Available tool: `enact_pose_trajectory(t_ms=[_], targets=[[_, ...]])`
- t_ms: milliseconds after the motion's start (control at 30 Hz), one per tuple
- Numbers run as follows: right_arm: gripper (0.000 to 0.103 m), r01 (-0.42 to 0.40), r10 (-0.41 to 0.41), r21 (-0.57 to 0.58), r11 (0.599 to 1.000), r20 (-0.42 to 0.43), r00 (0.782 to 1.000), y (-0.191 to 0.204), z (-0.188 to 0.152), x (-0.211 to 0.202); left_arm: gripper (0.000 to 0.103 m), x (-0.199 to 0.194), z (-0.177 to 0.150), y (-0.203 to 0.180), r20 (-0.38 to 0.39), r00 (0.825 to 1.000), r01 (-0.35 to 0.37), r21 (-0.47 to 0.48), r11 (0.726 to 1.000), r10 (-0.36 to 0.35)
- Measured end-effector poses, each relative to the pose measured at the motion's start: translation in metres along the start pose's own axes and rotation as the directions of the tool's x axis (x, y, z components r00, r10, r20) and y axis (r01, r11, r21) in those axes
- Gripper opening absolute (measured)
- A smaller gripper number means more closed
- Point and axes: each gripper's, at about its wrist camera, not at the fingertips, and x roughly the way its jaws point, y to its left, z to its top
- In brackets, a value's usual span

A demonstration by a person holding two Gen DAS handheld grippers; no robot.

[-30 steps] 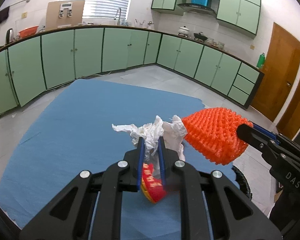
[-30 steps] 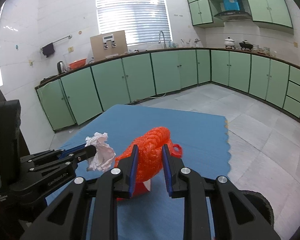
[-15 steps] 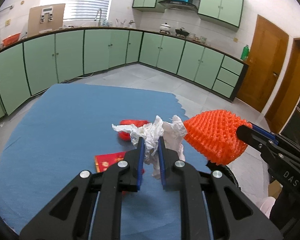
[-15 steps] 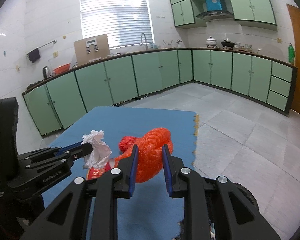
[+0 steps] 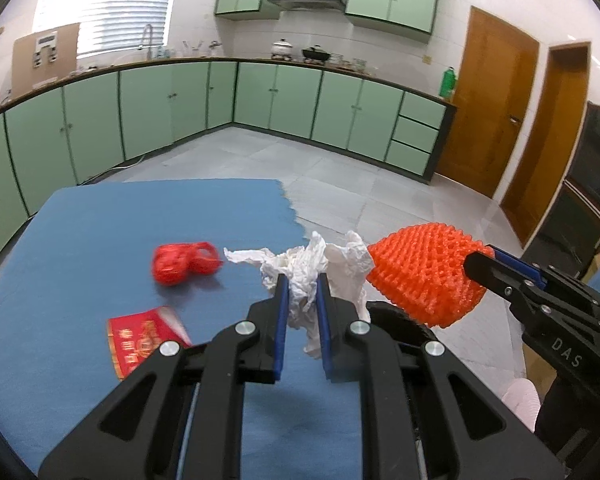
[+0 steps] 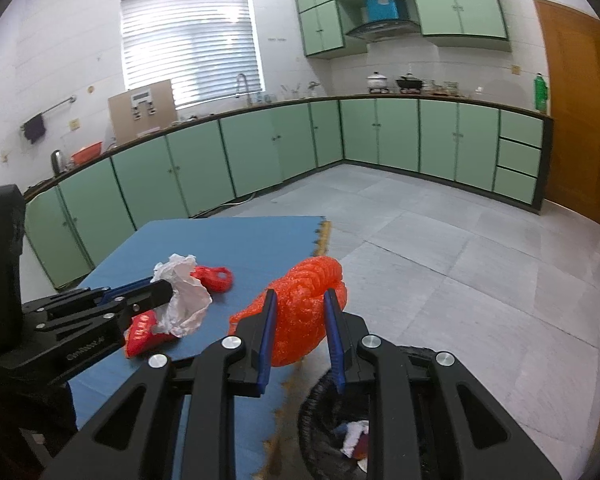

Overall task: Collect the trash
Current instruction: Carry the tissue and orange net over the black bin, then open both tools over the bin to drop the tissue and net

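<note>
My left gripper (image 5: 301,286) is shut on a crumpled white tissue (image 5: 320,260), held above the right edge of the blue mat (image 5: 100,240). Beside it my right gripper (image 6: 298,300) is shut on an orange foam net (image 6: 308,304), seen in the left wrist view as an orange mesh cone (image 5: 424,272). A black trash bin (image 6: 332,432) with scraps inside stands on the floor just below the right gripper. On the mat lie a red plastic piece (image 5: 184,262) and a red packet (image 5: 144,338).
The mat's right edge (image 6: 324,236) borders grey floor tiles. Green cabinets (image 6: 260,152) line the far walls. A wooden door (image 5: 488,100) is at the right. A pale pink thing (image 5: 518,398) shows at the lower right, beside the right gripper's body.
Both grippers have carried their loads to the right, off toward the mat's edge. The red piece and red packet have come into view on the mat, and the bin now shows under the right gripper.
</note>
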Motion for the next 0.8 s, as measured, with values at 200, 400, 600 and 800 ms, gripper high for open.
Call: enact_pose_trajectory(t_ms=[200, 400, 600, 800], targets=[[0.023, 0.053, -0.053, 0.032, 0.998, -0.002, 0.999, -0.029, -0.007, -0.014, 0.013, 0.012, -0.003, -0.029, -0.018, 0.999, 0.046, 0.027, 0.999, -0.046], [0.023, 0.107, -0.106, 0.068, 0.992, -0.009, 0.994, -0.057, -0.015, -0.023, 0.013, 0.03, -0.011, -0.059, -0.049, 0.995, 0.092, 0.064, 0.994, -0.089], [0.023, 0.147, -0.145, 0.094, 0.985, -0.027, 0.989, -0.082, -0.027, -0.03, 0.013, 0.049, -0.02, -0.074, -0.084, 0.99, 0.119, 0.072, 0.99, -0.113], [0.023, 0.182, -0.176, 0.114, 0.977, -0.056, 0.983, -0.106, -0.041, -0.032, 0.013, 0.067, -0.031, -0.096, -0.11, 0.985, 0.142, 0.096, 0.985, -0.131]])
